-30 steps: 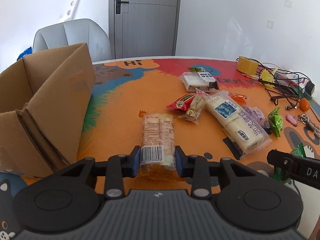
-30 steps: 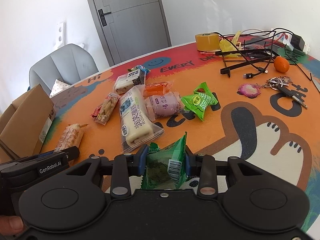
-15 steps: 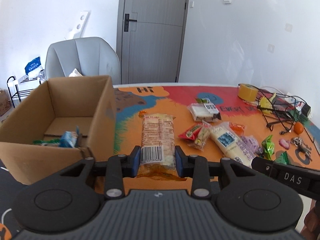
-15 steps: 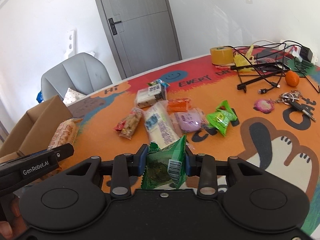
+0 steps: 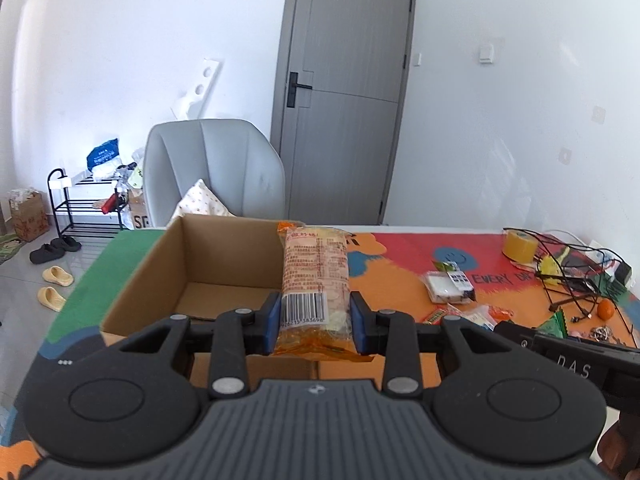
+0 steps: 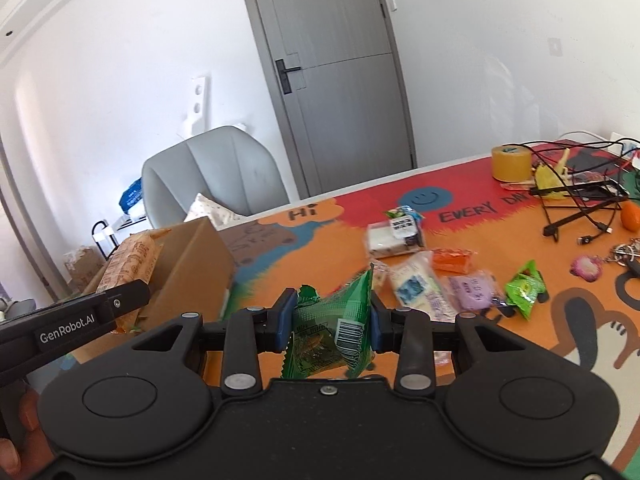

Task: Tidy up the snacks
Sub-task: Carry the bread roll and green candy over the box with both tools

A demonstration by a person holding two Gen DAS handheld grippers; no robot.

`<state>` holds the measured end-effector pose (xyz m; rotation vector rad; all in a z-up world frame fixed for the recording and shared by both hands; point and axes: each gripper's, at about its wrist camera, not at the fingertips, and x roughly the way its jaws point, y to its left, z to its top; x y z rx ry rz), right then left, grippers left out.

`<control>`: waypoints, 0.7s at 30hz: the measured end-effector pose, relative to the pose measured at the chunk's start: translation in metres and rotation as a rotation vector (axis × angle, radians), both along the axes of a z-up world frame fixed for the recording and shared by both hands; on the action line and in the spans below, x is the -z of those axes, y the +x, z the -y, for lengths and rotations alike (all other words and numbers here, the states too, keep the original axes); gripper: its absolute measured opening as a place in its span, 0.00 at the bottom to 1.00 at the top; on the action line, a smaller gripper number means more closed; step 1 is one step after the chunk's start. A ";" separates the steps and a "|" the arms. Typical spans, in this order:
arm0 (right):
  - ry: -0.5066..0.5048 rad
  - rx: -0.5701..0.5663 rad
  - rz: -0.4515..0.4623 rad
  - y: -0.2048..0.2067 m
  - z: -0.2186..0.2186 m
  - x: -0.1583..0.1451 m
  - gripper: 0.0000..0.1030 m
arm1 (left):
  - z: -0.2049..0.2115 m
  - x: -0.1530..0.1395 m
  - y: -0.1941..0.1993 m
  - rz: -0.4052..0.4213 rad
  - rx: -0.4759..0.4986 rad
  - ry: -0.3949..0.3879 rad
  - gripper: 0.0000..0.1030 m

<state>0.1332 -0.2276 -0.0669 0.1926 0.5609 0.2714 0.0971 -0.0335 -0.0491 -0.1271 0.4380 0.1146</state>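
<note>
Two hand-held tongs are seen from their own cameras above a counter (image 6: 304, 248) covered by a bright cartoon mat. The left tongs (image 5: 314, 318) are closed partway on a long orange-tinted bread packet (image 5: 314, 276), gripped near its barcode end so that the rest juts forward toward 12 o'clock. It is held over the near right corner of an open cardboard box (image 5: 208, 256), apparently so that it can be dropped in; the part of the box floor that shows is bare. Small print covers the packet but cannot be read.

The right tongs (image 6: 330, 322) are likewise closed partway, on a crumpled green snack sachet (image 6: 332, 324) with a white barcode, carried above the counter with the box (image 6: 192, 264) at 10 o'clock. The sachet is pinched across its middle, probably because the soft foil gives no firmer edge.

Unsorted snacks are left at 1 to 2 o'clock of the right tongs: a clear pack with a blue label (image 6: 420, 288), a purple packet (image 6: 474, 292), an orange packet (image 6: 454, 260), a green sweet (image 6: 524, 288) and a white pack (image 6: 394, 236). A roll of tape (image 6: 510, 164), cables (image 6: 580, 208) and an orange fruit (image 6: 631, 216) are farther right.

"GenRobot.AI" is read on the other tool's side in the right view, "DAS" in the left view; "Hi" and "EVERY" are printed on the mat
</note>
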 end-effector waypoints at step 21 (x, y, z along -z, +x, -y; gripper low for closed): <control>0.027 -0.144 0.033 0.022 -0.085 -0.025 0.36 | -0.083 -0.021 -0.009 0.039 -0.128 -0.042 0.33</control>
